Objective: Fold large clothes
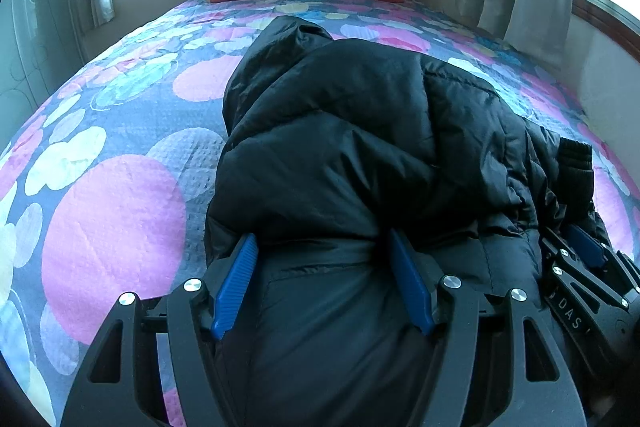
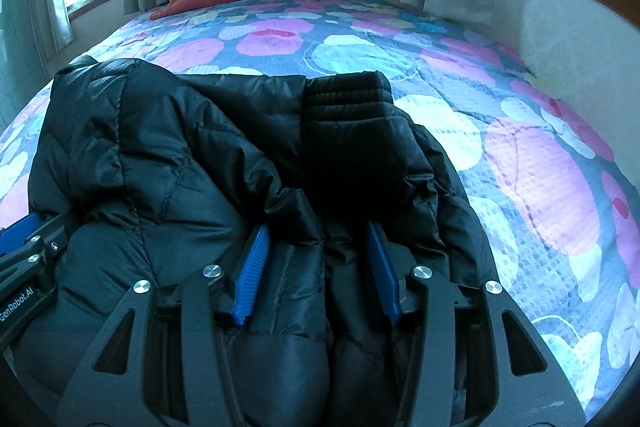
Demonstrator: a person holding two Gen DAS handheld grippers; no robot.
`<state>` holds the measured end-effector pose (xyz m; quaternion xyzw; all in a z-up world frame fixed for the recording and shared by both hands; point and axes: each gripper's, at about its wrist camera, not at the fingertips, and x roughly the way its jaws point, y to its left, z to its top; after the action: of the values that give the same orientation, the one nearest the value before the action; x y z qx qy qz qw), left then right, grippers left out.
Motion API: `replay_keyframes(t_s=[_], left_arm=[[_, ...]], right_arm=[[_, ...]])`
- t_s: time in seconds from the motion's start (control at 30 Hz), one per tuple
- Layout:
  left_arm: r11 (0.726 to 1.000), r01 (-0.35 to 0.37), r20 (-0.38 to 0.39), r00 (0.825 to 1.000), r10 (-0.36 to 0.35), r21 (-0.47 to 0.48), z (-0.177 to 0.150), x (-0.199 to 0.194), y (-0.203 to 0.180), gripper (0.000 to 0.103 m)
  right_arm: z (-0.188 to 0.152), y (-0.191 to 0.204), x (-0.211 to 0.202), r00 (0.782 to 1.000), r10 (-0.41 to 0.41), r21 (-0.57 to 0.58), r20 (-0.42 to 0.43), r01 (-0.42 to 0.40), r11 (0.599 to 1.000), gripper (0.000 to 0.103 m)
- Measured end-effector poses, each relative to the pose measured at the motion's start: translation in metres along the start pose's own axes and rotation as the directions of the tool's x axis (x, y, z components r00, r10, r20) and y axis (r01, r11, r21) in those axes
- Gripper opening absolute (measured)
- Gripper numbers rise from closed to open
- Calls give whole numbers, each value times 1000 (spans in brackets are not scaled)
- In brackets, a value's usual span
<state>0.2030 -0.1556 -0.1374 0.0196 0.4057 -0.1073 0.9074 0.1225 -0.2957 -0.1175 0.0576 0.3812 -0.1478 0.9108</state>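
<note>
The left gripper (image 1: 322, 247) and the right gripper (image 2: 318, 239) are both standing with jaws spread apart, each pushed against the near edge of the black puffer jacket (image 1: 360, 131) without pinching it. The jacket, shiny and quilted, is lying bunched on the bed's waffle-textured cover (image 1: 120, 219) with pink circles, and its ribbed cuff (image 2: 346, 95) is resting on top of the jacket.

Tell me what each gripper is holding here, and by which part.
Both fingers sets stand wide apart around bunched folds of the black puffer jacket near its closest edge: left gripper, right gripper. Neither is clamped; whether fabric is truly gripped cannot be told.
</note>
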Motion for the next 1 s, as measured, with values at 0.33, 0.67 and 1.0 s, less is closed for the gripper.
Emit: replay_keyframes(t_s=[0.33,0.67,1.0], left_arm=[[998,32,-18,999,-33,-54,10,-17,10,69],[966,95,-36,994,-107,-240,3,-39,44,71],[882,148,-19,984,-175,-447,-5,-50,79,71]], right_arm=[[8,-6,-20,1000,3,25,-4,-2,1000,54],[9,-24,-50,999,36,82,17,-38,996,62],[14,-52,-67,994,102,215,30,-106,971,67]])
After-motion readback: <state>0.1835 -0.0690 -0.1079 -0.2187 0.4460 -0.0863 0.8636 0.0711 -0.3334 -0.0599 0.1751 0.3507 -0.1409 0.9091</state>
